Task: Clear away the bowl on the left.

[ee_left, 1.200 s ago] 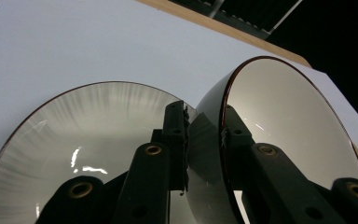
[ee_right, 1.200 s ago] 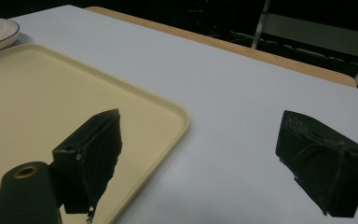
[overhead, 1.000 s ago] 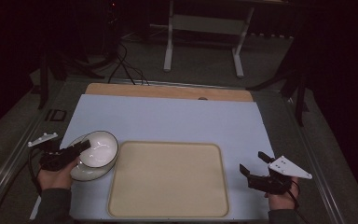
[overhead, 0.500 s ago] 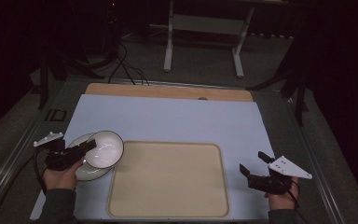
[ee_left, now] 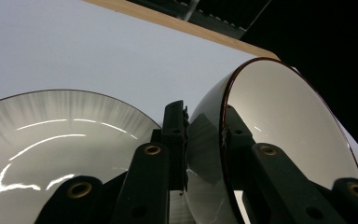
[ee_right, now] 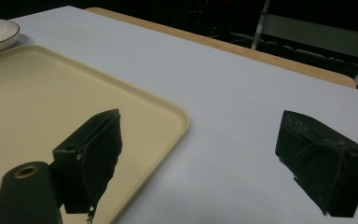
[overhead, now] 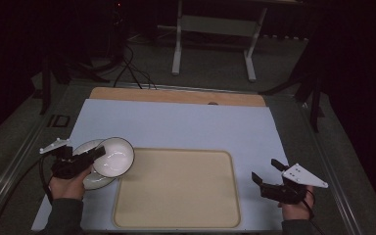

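- nearest the camera in the high view, a person's two forearms came in from the bottom edge, one at each front corner of a pale blue table (overhead: 186, 122).
- the right gripper (overhead: 269, 177) hovered near the front right corner with its jaws spread wide and nothing between them; in the right gripper view the same jaws stood well apart over bare table just beside the tray's edge.
- the left gripper (overhead: 94, 154) was at the front left, its jaws pressed onto the rim of a white bowl (overhead: 113, 156); the left gripper view showed one jaw inside the wall and one outside.
- the bowl (ee_left: 279, 140) was lifted and tipped on edge, its opening facing toward the tray side and its thin dark rim line plain to see. being round, it had no long axis; its opening pointed sideways, not up.
- beneath and just behind it lay a second white dish (overhead: 89, 171), flat on the table, left of the tray.
- a large cream tray (overhead: 176, 188) lay empty in the middle front of the table.
- the bowl looked like glazed ceramic: stiff, smooth, probably slippery and breakable, with some weight hanging from a one-sided rim pinch. a firm hold across the rim wall seemed the sensible place.
- farther back ran a wooden strip (overhead: 176, 95) along the table's far edge, then a dark floor with cables and a white stand.
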A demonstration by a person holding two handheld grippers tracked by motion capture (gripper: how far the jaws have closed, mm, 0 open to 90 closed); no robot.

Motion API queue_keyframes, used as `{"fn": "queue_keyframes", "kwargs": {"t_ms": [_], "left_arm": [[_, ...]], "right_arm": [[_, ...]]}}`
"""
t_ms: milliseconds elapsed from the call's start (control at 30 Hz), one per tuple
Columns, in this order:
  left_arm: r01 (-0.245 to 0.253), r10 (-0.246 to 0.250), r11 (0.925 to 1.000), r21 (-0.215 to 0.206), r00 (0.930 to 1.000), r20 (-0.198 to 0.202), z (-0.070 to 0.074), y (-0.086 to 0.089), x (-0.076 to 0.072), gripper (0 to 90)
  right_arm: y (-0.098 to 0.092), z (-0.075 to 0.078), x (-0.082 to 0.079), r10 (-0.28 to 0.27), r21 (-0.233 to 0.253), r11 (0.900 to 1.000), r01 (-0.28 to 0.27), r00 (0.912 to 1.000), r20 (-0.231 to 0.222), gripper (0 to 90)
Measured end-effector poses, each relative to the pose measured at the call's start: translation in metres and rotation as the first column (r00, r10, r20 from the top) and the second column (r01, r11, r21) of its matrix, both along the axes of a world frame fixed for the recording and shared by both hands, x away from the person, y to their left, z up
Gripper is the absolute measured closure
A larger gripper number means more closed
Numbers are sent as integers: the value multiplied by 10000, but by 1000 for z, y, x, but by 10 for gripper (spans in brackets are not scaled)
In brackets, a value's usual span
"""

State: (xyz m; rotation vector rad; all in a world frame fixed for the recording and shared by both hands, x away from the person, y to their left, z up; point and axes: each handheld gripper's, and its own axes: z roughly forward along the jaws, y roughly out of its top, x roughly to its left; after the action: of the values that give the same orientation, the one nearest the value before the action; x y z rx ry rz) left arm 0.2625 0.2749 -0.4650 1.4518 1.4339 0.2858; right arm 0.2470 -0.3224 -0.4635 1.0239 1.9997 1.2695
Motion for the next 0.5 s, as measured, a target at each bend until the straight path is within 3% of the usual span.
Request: {"fn": "queue_keyframes", "kwargs": {"t_ms": [500], "left_arm": [[343, -342, 9994, -34, 9994, 81, 2, -12, 0, 771]], "right_arm": [[0, 0, 0, 11, -7, 10000, -11, 10000, 4, 142]]}}
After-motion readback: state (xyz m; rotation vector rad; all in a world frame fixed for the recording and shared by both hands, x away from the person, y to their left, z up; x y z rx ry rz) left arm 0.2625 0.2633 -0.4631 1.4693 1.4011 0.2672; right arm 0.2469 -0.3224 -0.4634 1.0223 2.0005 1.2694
